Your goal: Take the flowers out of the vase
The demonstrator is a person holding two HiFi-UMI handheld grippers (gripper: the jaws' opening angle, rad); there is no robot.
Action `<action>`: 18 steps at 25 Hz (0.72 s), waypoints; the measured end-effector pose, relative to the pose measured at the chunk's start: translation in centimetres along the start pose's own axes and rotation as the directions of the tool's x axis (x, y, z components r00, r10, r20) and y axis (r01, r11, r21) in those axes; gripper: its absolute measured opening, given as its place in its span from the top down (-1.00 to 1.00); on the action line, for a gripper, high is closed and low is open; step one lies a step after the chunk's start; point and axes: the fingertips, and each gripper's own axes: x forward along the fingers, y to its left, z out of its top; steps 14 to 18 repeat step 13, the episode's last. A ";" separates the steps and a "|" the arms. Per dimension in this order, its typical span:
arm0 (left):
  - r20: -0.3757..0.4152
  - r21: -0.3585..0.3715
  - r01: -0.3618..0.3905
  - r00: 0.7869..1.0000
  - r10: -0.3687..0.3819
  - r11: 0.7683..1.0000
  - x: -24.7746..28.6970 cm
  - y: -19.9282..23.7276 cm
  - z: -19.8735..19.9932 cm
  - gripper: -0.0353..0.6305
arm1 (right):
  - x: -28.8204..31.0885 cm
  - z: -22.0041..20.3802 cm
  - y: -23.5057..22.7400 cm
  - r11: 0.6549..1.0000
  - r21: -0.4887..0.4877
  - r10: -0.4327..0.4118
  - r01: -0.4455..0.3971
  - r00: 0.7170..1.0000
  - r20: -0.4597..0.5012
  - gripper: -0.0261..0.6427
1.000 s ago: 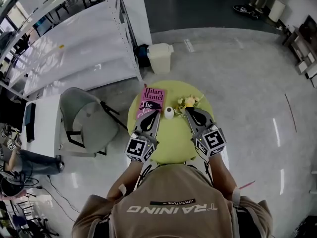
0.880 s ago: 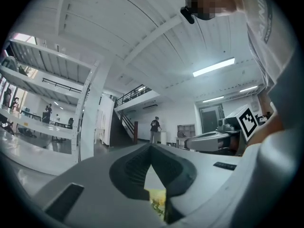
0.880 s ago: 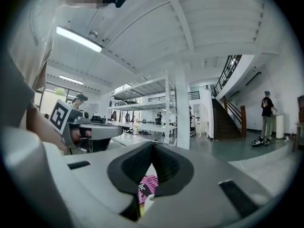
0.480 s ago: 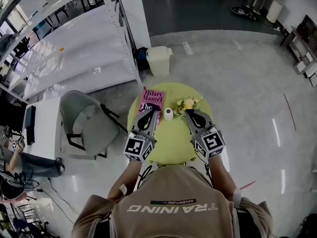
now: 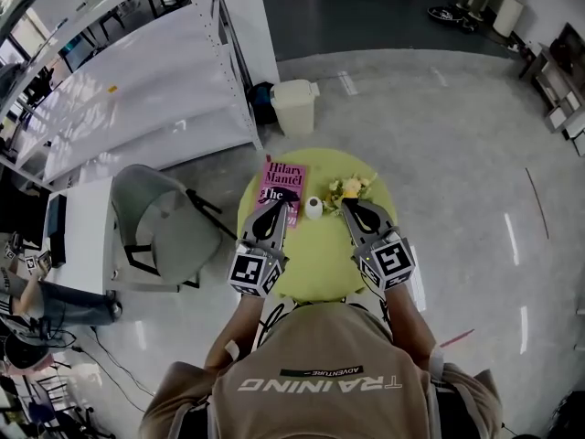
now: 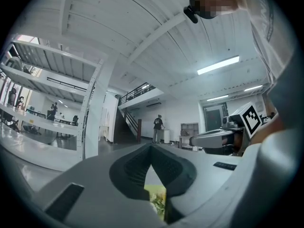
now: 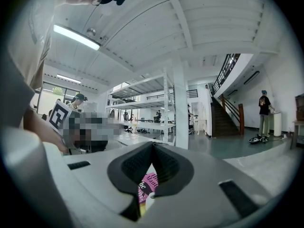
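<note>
The round yellow-green tabletop [image 5: 320,263] stands just ahead of the person, with both tongs held level over it. The flowers [image 5: 351,187] are out of the vase [image 5: 313,208]. They are a small yellow and white bunch lying on the tabletop at about 2 o'clock from the vase, close beside it. The vase is white and upright, a little toward 12 o'clock from the tabletop's middle. At 10 o'clock from it a pink book [image 5: 281,187] lies flat, its far end reaching the tabletop's rim.

The left tongs [image 5: 276,208] sit at 9 o'clock from the vase, over the book's near end. The left gripper view shows their jaws together at the tip, with nothing clamped. Through the slot below the tip a bit of the flowers and the green tabletop shows.

The right tongs [image 5: 348,205] sit at 3 o'clock from the vase, their tip just beside the near edge of the flowers. Whether they touch cannot be told. The right gripper view shows these jaws together too, holding nothing, with the pink book seen through the slot.

The 2 tongs are apart, with the vase between them.

On the floor, a pale bin [image 5: 294,105] stands at 12 o'clock from the tabletop. A grey chair [image 5: 155,218] stands at 9 o'clock, and long white shelving [image 5: 137,71] runs off toward 10 o'clock.
</note>
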 end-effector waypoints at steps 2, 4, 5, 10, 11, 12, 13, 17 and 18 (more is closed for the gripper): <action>-0.003 -0.003 0.000 1.000 0.000 1.000 0.0 -0.1 -0.3 0.89 | 0.0 -0.1 -0.1 1.000 0.002 -0.001 0.001 1.000 0.000 0.92; -0.008 -0.002 0.003 1.000 -0.003 1.000 0.1 -0.2 -0.5 0.89 | 0.0 -0.1 -0.2 1.000 0.001 0.001 -0.001 1.000 -0.001 0.92; -0.009 -0.003 0.006 1.000 -0.006 1.000 0.2 -0.2 -0.6 0.89 | 0.1 -0.1 -0.2 1.000 0.000 0.003 -0.003 1.000 -0.003 0.92; -0.006 -0.019 0.007 1.000 -0.007 1.000 0.3 -0.2 -0.5 0.89 | 0.2 -0.3 -0.3 1.000 -0.011 0.010 -0.010 1.000 -0.012 0.92; -0.007 -0.019 0.007 1.000 -0.007 1.000 0.3 -0.3 -0.5 0.89 | 0.1 -0.3 -0.4 1.000 -0.010 0.010 -0.010 1.000 -0.012 0.92; -0.009 -0.019 0.007 1.000 -0.007 1.000 0.4 -0.3 -0.5 0.89 | 0.1 -0.4 -0.4 1.000 -0.009 0.009 -0.009 1.000 -0.013 0.92; -0.010 -0.019 0.008 1.000 -0.008 1.000 0.4 -0.4 -0.5 0.89 | 0.0 -0.4 -0.5 1.000 -0.009 0.008 -0.008 1.000 -0.013 0.92; -0.010 -0.019 0.008 1.000 -0.008 1.000 0.4 -0.4 -0.5 0.89 | 0.0 -0.4 -0.5 1.000 -0.009 0.008 -0.008 1.000 -0.013 0.92; -0.010 -0.019 0.008 1.000 -0.008 1.000 0.4 -0.4 -0.5 0.89 | 0.0 -0.4 -0.5 1.000 -0.009 0.008 -0.008 1.000 -0.013 0.92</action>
